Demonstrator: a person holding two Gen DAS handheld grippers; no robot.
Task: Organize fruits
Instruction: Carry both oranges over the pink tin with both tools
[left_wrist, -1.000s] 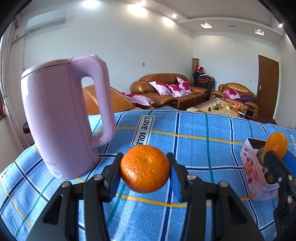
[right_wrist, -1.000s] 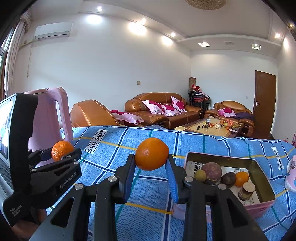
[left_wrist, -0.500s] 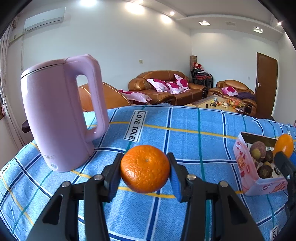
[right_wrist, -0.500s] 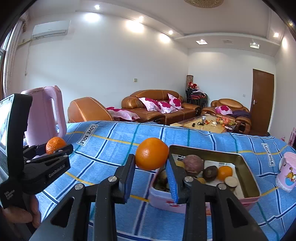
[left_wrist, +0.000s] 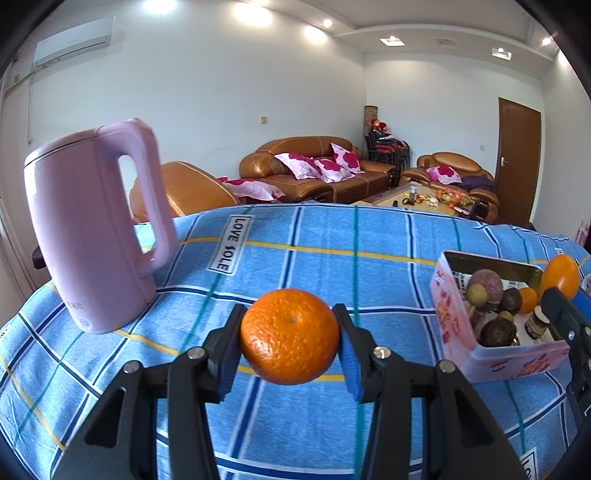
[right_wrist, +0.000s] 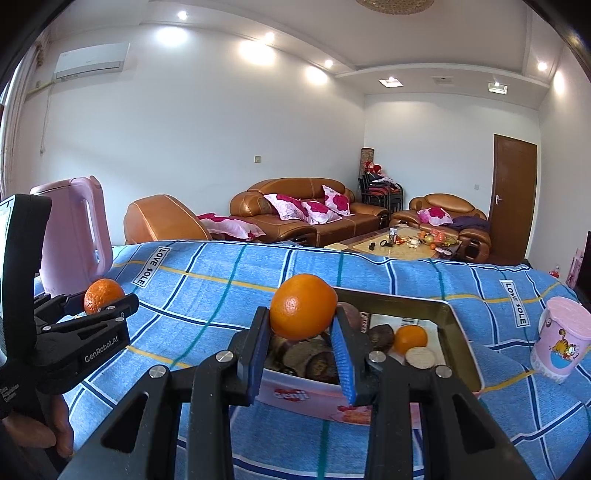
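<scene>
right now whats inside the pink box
The pink box holds a small orange, dark round fruits and a small jar. The right gripper and its orange cover the rest.

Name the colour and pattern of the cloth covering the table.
Blue tablecloth with a plaid of white, navy, yellow and teal lines; clearest in the left wrist view.

Both views are bright and evenly lit. Recessed ceiling lights (right_wrist: 255, 50) glow far above the tongs and flare into soft white patches on the wall (left_wrist: 221, 92). Shadows are faint. Fisheye distortion bows the room, and dark vignetting cuts off the corners. Focus is sharp near the tongs; the pink kettle (left_wrist: 92, 229), left of the left tongs, shows slight blur along its handle. The distant sofas (right_wrist: 295, 218) look softer.
</scene>
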